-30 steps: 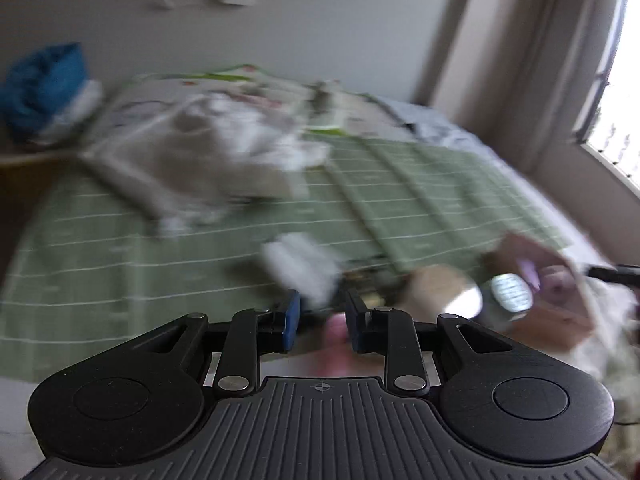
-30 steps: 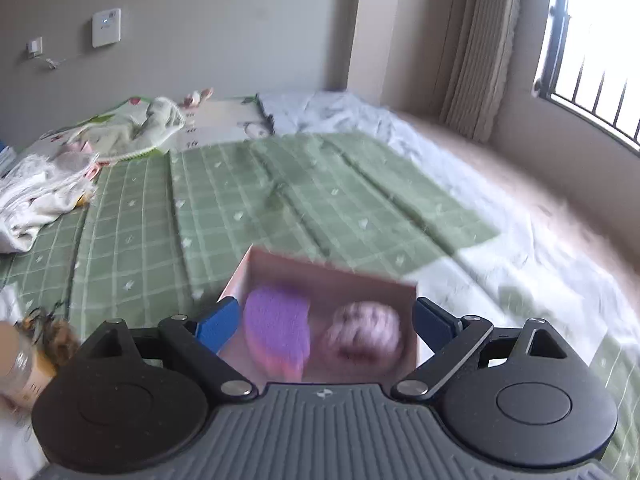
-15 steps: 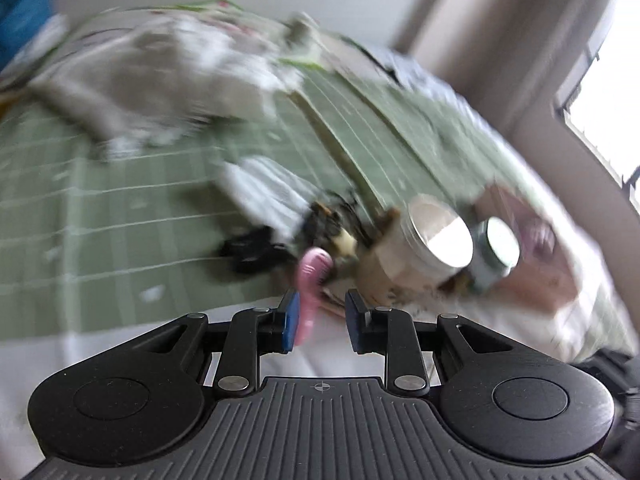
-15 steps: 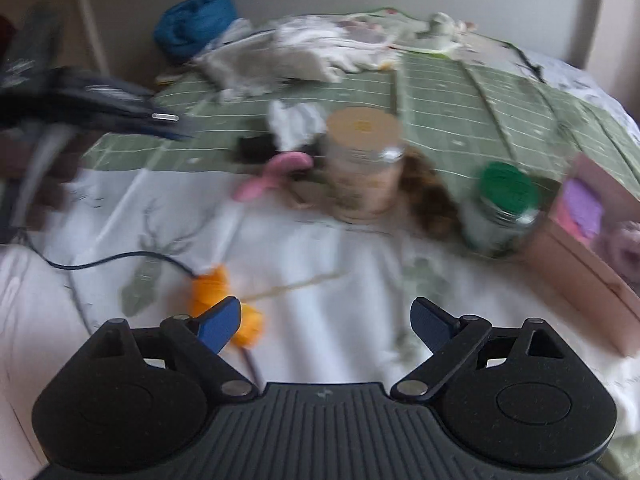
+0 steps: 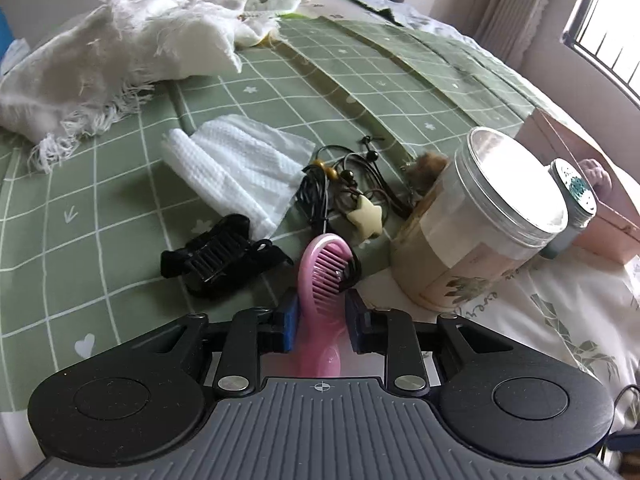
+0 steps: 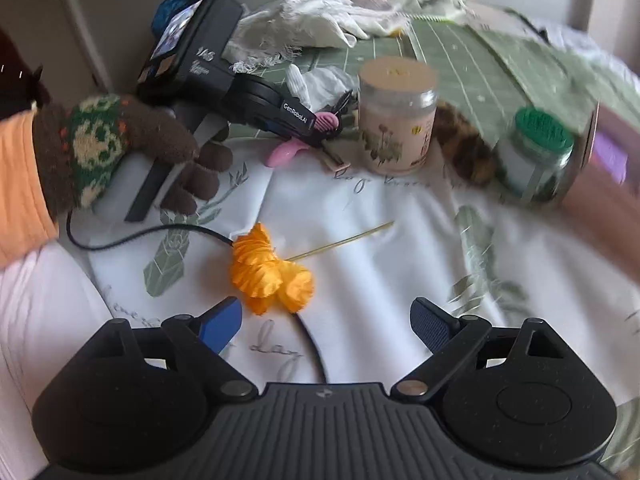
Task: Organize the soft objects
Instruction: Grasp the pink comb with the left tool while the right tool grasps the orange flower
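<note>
A pink comb (image 5: 322, 280) lies at the edge of the green checked blanket (image 5: 100, 208). It sits between the fingers of my left gripper (image 5: 320, 320), whose jaws are closing; I see no firm press on it. In the right wrist view the same left gripper (image 6: 328, 126) straddles the comb (image 6: 286, 154), held by a hand in a brown patterned glove (image 6: 120, 148). My right gripper (image 6: 326, 316) stands wide open just short of an orange fabric flower (image 6: 268, 272) on the white sheet (image 6: 400, 240), with nothing between its fingers.
Around the comb lie a black hair claw (image 5: 224, 256), a folded white cloth (image 5: 240, 168) and corded necklaces with a star pendant (image 5: 366, 210). A tall cream-lidded jar (image 5: 480, 216), a green-lidded jar (image 6: 536, 152) and a pink box (image 5: 580, 184) stand to the right. Fringed white fabric (image 5: 120, 52) lies behind.
My left gripper has dropped toward the bed, and the pink comb now sits between its fingers. My right gripper has swung left from the pink box to the orange flower.
</note>
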The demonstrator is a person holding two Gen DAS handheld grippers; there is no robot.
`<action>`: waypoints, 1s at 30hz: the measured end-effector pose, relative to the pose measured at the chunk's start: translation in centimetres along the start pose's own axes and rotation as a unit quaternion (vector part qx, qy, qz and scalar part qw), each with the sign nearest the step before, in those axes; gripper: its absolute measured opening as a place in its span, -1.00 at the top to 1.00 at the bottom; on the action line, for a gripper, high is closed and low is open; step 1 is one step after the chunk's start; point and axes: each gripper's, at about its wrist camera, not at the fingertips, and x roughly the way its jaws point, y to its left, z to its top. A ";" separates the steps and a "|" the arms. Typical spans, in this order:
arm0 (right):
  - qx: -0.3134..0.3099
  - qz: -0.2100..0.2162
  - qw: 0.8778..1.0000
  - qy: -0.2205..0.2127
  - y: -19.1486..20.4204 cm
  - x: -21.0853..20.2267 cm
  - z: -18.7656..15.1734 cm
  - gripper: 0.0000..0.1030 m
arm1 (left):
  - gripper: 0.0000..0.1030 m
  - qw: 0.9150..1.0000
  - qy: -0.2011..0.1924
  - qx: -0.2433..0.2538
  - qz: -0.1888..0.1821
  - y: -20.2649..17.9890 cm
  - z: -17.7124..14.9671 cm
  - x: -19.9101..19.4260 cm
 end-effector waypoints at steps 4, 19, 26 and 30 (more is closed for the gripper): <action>0.024 0.011 1.000 -0.016 0.7 1.3 0.9 -0.79 | 0.52 0.999 0.013 -0.031 -0.015 0.5 0.3 -0.3; 0.017 -0.013 1.000 0.011 -2.3 1.6 1.4 0.62 | 0.78 0.995 -0.029 -0.014 -0.091 0.1 0.5 -3.9; -0.113 -0.062 0.991 -0.027 1.2 -0.8 -1.3 0.62 | 0.76 0.996 0.033 0.014 -0.076 -1.0 -0.5 -1.5; -0.192 -0.063 0.977 -0.070 4.7 -1.6 -1.6 0.62 | 0.73 0.996 0.023 0.024 -0.079 -1.5 -0.7 -1.3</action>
